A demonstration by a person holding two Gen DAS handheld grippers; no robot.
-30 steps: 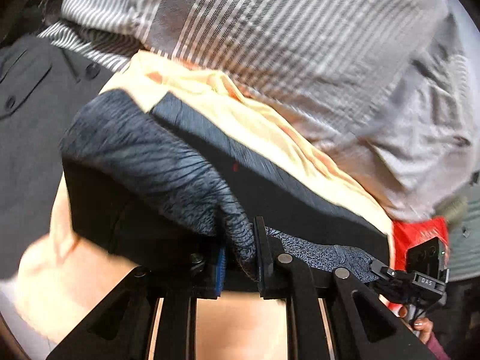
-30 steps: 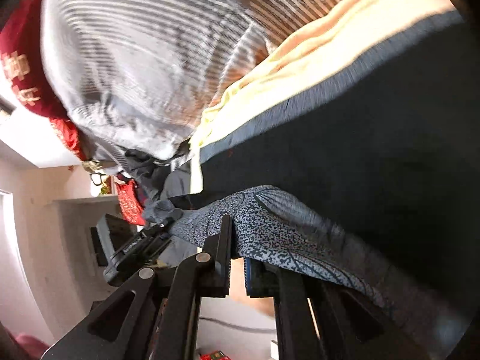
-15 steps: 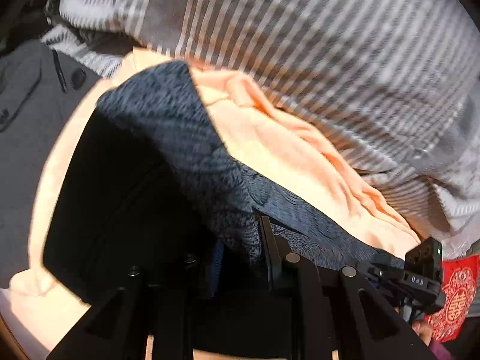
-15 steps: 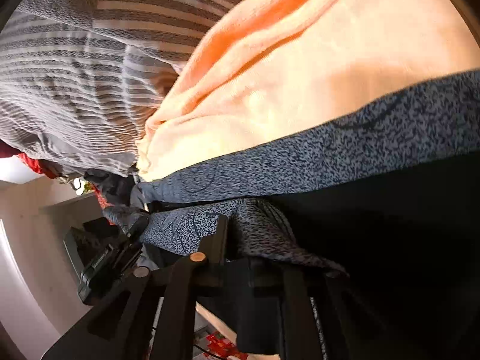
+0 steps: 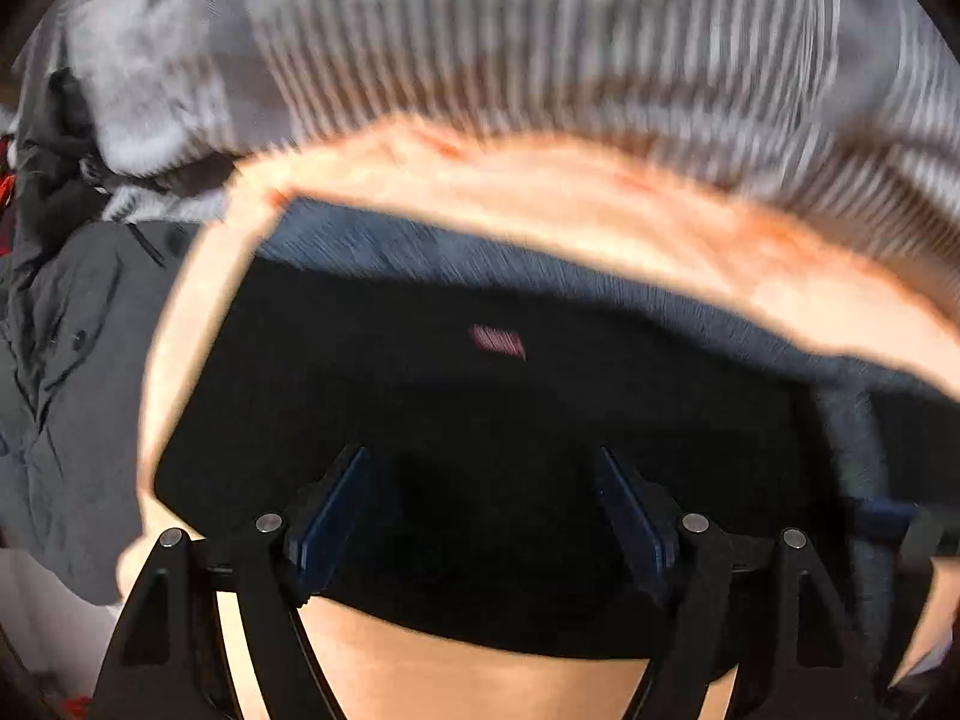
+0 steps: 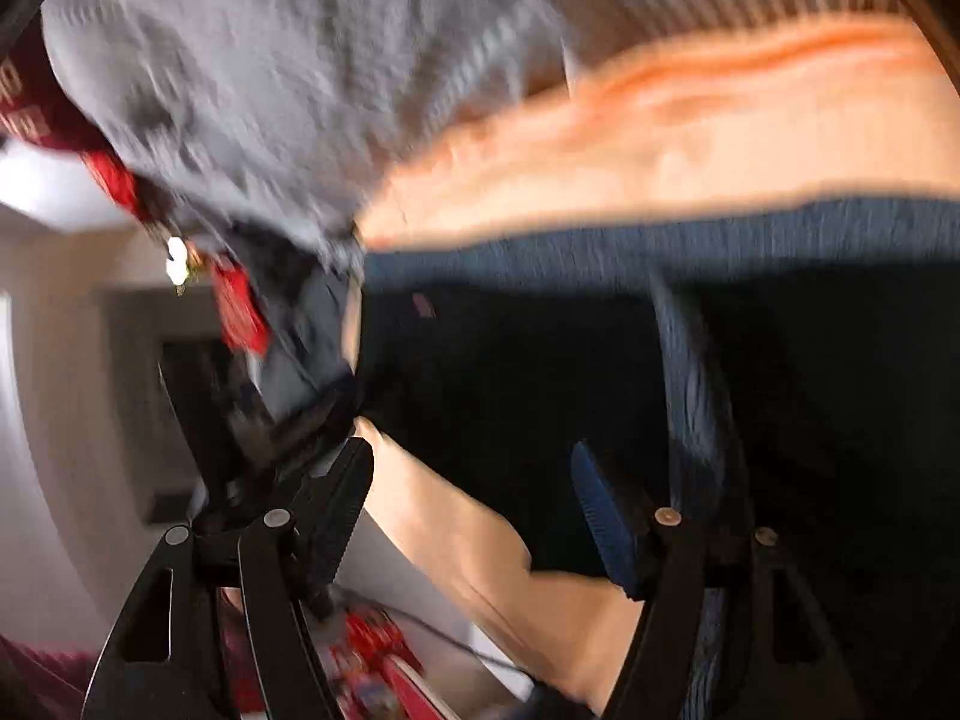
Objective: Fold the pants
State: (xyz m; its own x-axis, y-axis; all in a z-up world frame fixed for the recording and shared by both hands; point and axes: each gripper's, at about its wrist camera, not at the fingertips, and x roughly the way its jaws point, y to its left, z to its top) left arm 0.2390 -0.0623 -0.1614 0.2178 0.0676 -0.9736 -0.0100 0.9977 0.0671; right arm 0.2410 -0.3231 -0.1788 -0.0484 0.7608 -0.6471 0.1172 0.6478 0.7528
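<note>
Black fabric with a speckled blue-grey band — the pants (image 5: 480, 396) — lies folded flat on a peach blanket (image 5: 600, 204), just under both grippers. The left gripper (image 5: 480, 516) and right gripper (image 6: 474, 510) have just been opening their jaws, which stand released with nothing pinched between them, so the fold looks laid down (my reading). Next comes lifting clear without dragging the top layer, perhaps smoothing it — no containers are in view, only a striped duvet (image 5: 540, 30) beyond.

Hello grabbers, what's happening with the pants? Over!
Left gripper and right gripper just opened, nothing pinched. Black pants lie folded on the peach sheet. Striped blanket bunched behind, not blocking.
</note>
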